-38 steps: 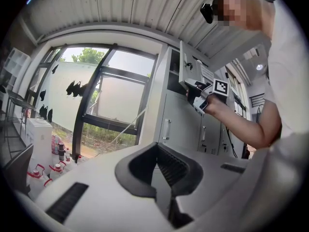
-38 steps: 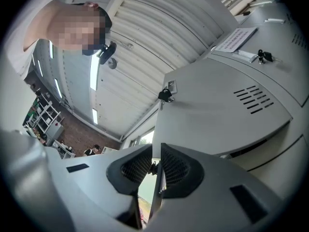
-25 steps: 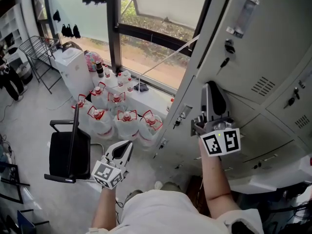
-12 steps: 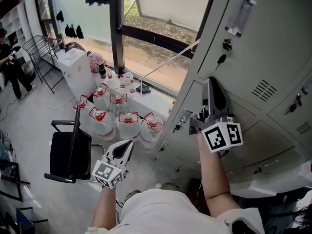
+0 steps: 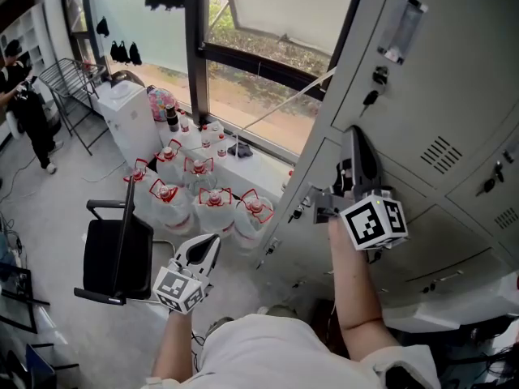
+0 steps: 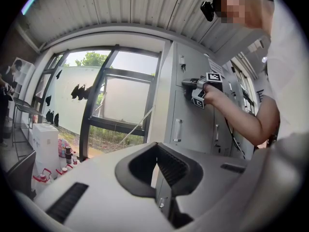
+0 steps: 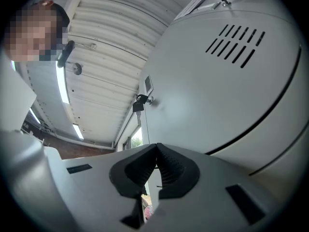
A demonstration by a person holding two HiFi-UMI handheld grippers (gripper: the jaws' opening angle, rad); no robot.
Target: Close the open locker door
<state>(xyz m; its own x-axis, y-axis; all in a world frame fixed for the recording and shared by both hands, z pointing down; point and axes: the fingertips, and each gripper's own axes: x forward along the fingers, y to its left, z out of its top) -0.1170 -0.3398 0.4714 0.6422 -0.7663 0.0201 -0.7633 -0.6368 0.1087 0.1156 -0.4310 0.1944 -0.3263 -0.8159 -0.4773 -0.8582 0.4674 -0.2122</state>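
— We stand in a bright room. A tall window [image 5: 259,47] is ahead, water jugs [image 5: 212,201] and a black chair [image 5: 113,258] sit on the floor below it, and a bank of grey lockers [image 5: 478,209] is on our right.

— What is nearest to us?

— Our left gripper [image 5: 209,245], held low in front of us. Its jaws are pressed together on nothing, and it is well apart from the lockers.

— So the right one does the work?

— We think so. Our right gripper [image 5: 355,140] is raised and tilted upward. Its jaws have just come together tip to tip with nothing between them, so it serves as a blunt pusher.

— Where does the locker door [image 5: 405,112] lie from it?

— Straight ahead of the jaws and above them. Its grey face with the vent slots [image 5: 439,144] fills the right gripper view. The tips look to be against that face, though we cannot tell whether they touch it or how far ajar the door is.

— And its long axis?

— It runs upright. The key lock [image 5: 374,97] sits by the edge nearer the window, so we judge that edge to be the free one, with the hinge on the far side.

— Then where does the push go?

— Into the face, near the lock edge, where the right gripper is.
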